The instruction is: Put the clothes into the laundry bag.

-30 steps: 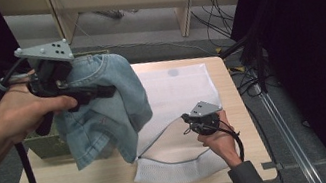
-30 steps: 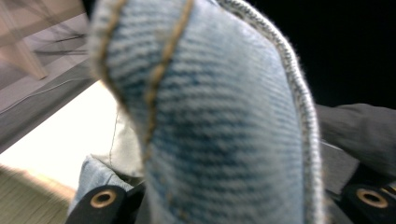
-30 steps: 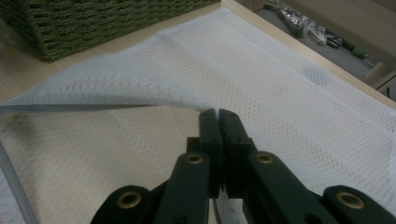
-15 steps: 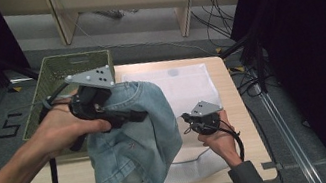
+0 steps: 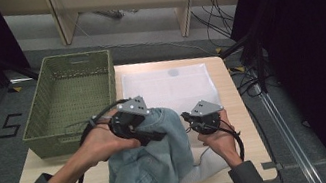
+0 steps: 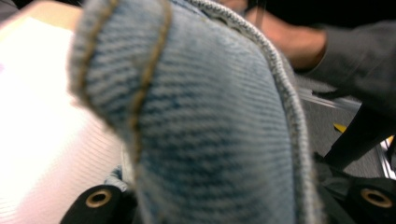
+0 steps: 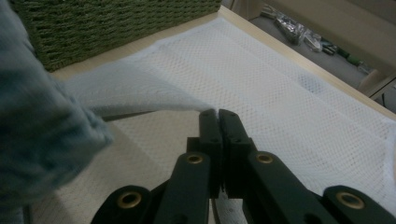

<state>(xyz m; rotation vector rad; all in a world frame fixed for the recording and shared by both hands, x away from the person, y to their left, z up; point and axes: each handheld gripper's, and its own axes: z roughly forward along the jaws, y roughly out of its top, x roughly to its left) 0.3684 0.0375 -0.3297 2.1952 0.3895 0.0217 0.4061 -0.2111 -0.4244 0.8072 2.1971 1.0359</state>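
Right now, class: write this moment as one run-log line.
left hand-held gripper: shut on denim garment | right hand-held gripper: shut on white mesh bag's edge | green basket: left of bag

The table (image 5: 235,109) is being viewed from above and behind the person's side by the high view, facing forward and down. The denim garment (image 6: 201,121) is being pressed almost against the lens in the left gripper view, which is looking along its jaws. The white mesh sheet (image 7: 289,88) and green basket (image 7: 107,23) are being seen low and close in the right gripper view; both are also being shown from above.
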